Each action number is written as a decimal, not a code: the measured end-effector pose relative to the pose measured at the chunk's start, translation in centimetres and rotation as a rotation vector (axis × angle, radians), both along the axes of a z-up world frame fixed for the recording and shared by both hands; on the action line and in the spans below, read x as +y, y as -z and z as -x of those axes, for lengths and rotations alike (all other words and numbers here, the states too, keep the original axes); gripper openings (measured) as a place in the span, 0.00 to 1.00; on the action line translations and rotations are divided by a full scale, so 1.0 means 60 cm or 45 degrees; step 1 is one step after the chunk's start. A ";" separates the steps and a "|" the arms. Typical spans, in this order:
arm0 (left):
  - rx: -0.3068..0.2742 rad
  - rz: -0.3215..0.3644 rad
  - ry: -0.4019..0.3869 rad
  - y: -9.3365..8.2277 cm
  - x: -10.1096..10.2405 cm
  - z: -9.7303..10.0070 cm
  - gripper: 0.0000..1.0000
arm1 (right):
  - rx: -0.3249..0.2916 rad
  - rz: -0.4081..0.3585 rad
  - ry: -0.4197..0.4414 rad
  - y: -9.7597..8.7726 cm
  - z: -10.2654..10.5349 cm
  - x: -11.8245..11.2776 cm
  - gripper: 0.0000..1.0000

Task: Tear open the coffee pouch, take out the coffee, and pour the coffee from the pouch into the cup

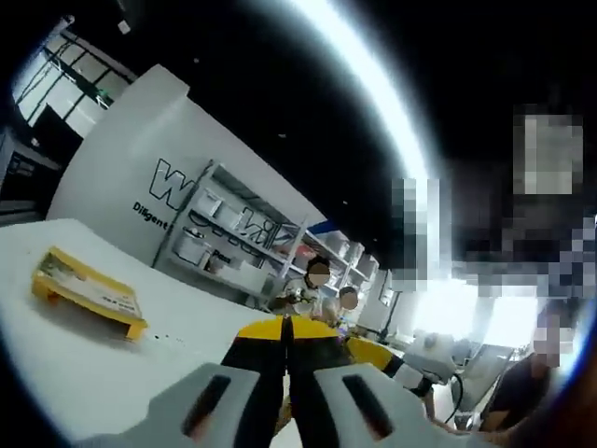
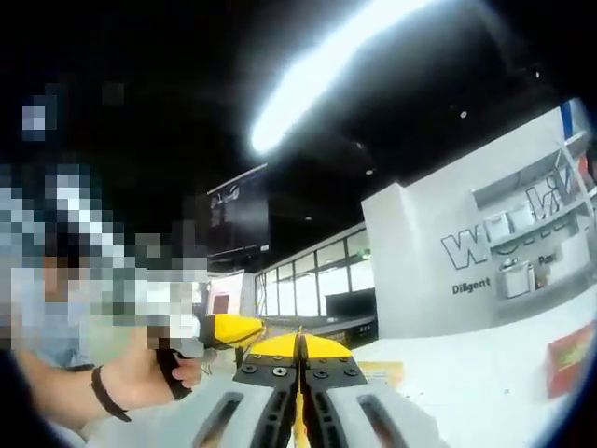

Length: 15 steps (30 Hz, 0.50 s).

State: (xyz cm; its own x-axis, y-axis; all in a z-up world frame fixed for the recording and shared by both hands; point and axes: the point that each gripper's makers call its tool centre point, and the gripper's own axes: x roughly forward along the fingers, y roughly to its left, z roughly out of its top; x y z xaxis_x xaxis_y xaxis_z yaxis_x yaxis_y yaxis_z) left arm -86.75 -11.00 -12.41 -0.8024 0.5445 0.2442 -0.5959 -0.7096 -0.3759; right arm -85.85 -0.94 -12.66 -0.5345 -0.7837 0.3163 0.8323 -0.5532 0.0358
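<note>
Both your grippers are raised and tilted up off the table (image 1: 84,373), left gripper (image 1: 284,329) and right gripper (image 2: 299,347) each with jaws pressed together, gripping nothing I can make out. Bring them down level before you reach. The left gripper view catches a yellow pouch (image 1: 89,291) lying flat on the table; the right gripper view picks up a hand (image 2: 154,369) holding a yellow gripper.

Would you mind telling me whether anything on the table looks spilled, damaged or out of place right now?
Nothing stands out. In the left gripper view a yellow box lies flat on the white table, intact, with a few tiny dark specks beside it. No cup or spill is visible. Both grippers' jaws are closed together.
</note>
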 end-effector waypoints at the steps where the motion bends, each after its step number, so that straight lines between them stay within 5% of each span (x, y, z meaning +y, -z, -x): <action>1: -0.002 0.040 -0.034 0.006 -0.019 -0.002 0.01 | -0.001 -0.001 -0.002 0.000 0.001 0.000 0.00; 15: -0.085 0.502 -0.491 0.090 -0.280 -0.055 0.02 | -0.005 -0.009 -0.035 -0.001 -0.005 -0.005 0.00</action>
State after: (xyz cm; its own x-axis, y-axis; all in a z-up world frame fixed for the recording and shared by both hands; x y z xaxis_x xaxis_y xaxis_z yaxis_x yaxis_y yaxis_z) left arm -83.45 -27.81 -17.84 -0.9685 0.2479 0.0231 -0.2489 -0.9663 -0.0655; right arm -85.57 -1.25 -12.62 -0.5142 -0.8003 0.3086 0.8469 -0.5306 0.0350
